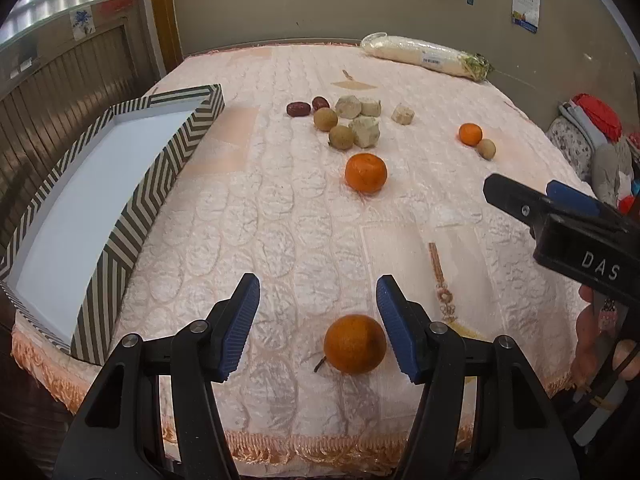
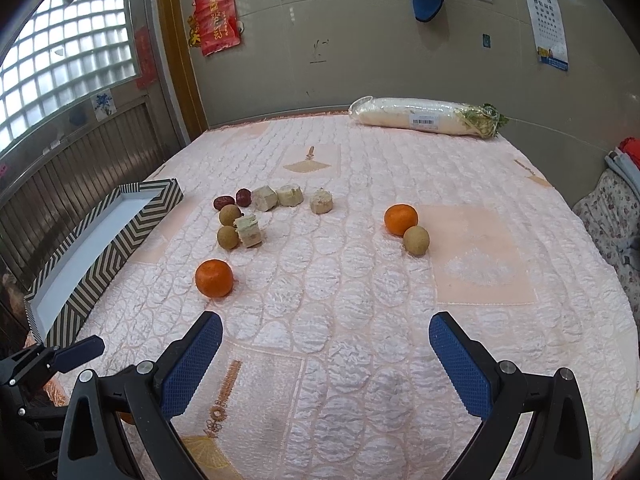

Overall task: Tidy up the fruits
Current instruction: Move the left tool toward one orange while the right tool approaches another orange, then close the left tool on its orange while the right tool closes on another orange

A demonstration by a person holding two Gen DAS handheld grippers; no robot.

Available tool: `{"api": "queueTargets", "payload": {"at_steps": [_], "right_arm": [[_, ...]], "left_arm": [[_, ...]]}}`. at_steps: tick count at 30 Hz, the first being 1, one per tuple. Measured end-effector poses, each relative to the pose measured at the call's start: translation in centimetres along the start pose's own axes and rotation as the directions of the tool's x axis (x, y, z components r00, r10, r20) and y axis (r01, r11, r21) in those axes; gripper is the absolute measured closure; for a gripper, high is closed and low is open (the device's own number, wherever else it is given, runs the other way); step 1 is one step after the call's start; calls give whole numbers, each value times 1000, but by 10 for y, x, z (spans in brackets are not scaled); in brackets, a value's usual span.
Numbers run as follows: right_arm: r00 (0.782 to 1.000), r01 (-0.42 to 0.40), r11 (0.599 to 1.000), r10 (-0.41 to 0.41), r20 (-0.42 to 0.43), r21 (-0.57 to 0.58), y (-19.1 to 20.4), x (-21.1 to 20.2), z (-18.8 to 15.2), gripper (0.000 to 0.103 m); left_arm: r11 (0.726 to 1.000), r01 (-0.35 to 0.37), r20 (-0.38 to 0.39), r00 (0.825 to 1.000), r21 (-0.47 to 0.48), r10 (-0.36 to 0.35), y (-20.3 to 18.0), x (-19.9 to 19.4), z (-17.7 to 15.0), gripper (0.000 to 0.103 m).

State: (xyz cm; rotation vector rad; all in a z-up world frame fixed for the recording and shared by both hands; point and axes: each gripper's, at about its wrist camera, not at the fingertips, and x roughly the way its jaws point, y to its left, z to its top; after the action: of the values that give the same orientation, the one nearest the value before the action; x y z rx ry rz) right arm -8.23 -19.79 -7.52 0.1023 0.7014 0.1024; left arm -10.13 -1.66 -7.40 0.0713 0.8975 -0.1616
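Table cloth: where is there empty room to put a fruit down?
Bare patches: between the striped box and the nearest orange; the wide stretch from the far orange to the wrapped radish. Crowded: the cluster of longans, dates and pale chunks.

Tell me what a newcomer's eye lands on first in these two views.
First, the orange at the near table edge, lying between the open left gripper's blue pads without touching them. Next, the zigzag-striped tray along the left side. Then the wrapped white radish at the far edge by the wall.
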Motion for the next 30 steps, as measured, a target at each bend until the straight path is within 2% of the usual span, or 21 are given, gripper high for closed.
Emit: {"api": "queueTargets", "payload": {"at_steps": [9, 19, 30], "right_arm": [[1000, -4, 1000, 4, 0, 4, -1, 1, -3, 0], [1000, -11, 1000, 11, -14, 0, 0, 5, -3, 0], [999, -30, 999, 30, -12, -16, 5, 5, -2, 0]], "left_arm": [[999, 27, -13, 1000, 39, -27, 0, 1, -6, 42], [990, 94, -63, 994, 100, -88, -11, 8, -10, 42], [989, 99, -72, 993, 108, -92, -4, 0, -15, 42]]}}
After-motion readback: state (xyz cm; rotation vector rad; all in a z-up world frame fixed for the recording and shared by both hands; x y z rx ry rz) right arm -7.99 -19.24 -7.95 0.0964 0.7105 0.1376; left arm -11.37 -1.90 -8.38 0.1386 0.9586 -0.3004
